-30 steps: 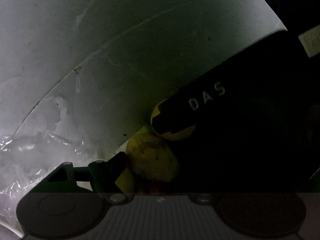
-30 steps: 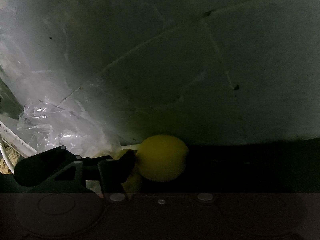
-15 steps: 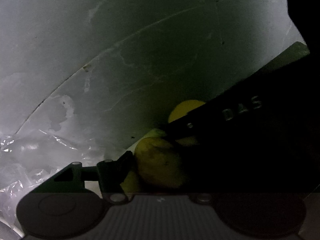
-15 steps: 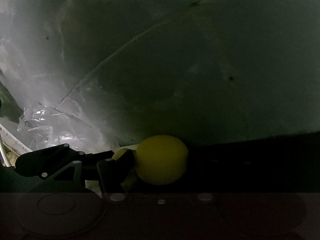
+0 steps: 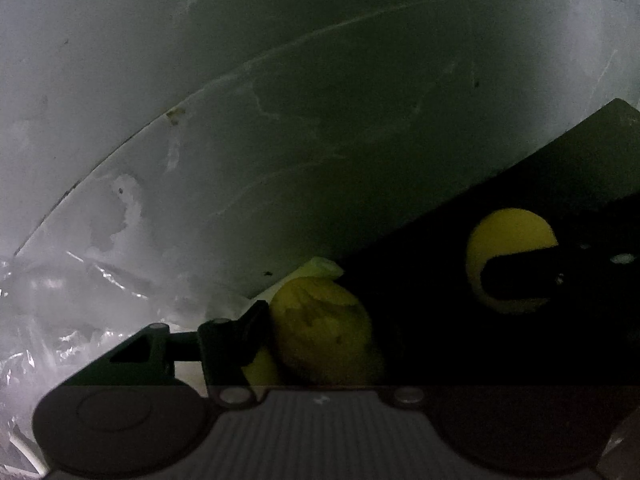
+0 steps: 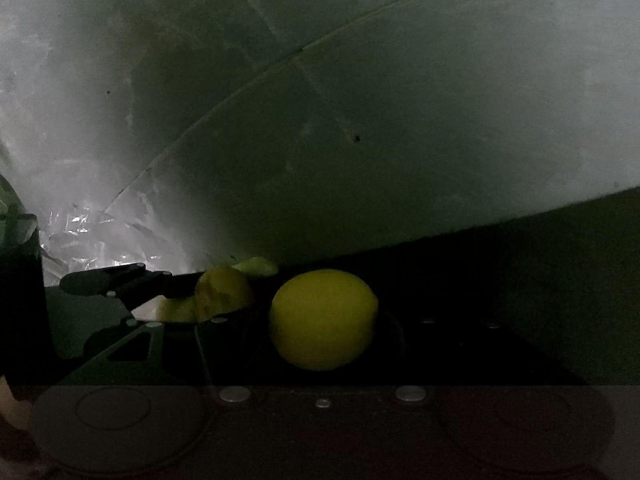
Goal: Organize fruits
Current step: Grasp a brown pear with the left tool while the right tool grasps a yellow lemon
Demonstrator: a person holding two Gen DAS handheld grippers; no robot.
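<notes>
The left gripper (image 5: 320,336) is clamped on a wrinkled yellow fruit (image 5: 324,332); the right gripper (image 6: 322,320) grips a smooth lemon (image 6: 323,319) above pale tiles (image 6: 400,120).

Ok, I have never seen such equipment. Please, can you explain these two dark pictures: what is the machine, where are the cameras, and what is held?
There is no robot here. A person holds one pair of tongs in each hand, and a wide-angle camera on each pair looks forward along its two fingers. So one picture is from the left tongs, the other from the right tongs. The left tongs grip a wrinkled yellow fruit. The right tongs grip a smooth yellow fruit, which also shows at the right of the left picture. Beyond them is a pale surface with thin seams, and crinkled clear plastic on the left. The rest is too dark to tell.
</notes>
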